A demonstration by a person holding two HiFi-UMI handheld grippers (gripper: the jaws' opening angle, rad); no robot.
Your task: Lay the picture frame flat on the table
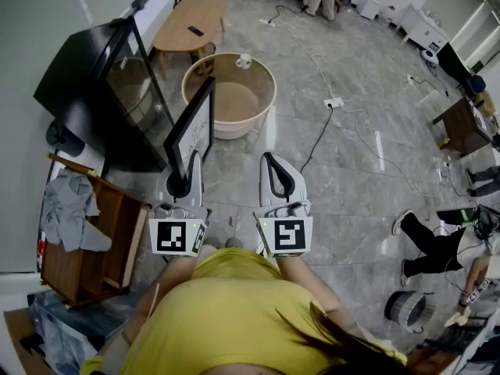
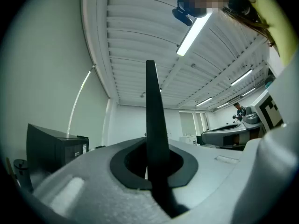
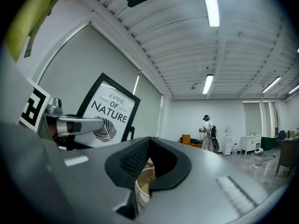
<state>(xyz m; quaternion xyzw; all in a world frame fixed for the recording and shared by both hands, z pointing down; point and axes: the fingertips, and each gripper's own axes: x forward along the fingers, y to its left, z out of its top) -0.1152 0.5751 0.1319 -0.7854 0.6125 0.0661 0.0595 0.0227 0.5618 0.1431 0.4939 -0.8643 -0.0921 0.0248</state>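
- Grey stone floor (image 1: 367, 170) all around, loose cables trailing across it.
- Black cabinet (image 1: 86, 92) at far left.
- Round beige tub (image 1: 234, 129) straight ahead, just beyond the frame's top edge in the head view.
- Low wooden counter (image 1: 183, 18) past the tub, with a small dark item lying on it.
- Open wooden crate (image 1: 125, 244) at lower left, with a grey cloth (image 1: 70, 209) heaped in it.
- Picture frame (image 1: 194, 127) (image 2: 154, 120) (image 3: 108, 113) held in the air over the floor in front of the person, between the person and the tub. Standing on edge, long axis close to upright, top edge pointing up. Black border, with the white printed face turned toward the right side and showing "LOVE OF NATURE" above a leaf drawing in the right gripper view. Only a thin dark blade, edge-on, in the left gripper view.
- Left hand-held gripper (image 1: 181, 182) (image 2: 152, 171) clamped on the frame's lower edge, one jaw against each face.
- Right hand-held gripper (image 1: 275, 170) (image 3: 145, 157) just beside the left one and apart from the frame — jaws closed together, gripping nothing.
- White cup (image 1: 244, 59) on the tub's far rim.
- White power strip (image 1: 333, 102) on the floor, right of the tub.
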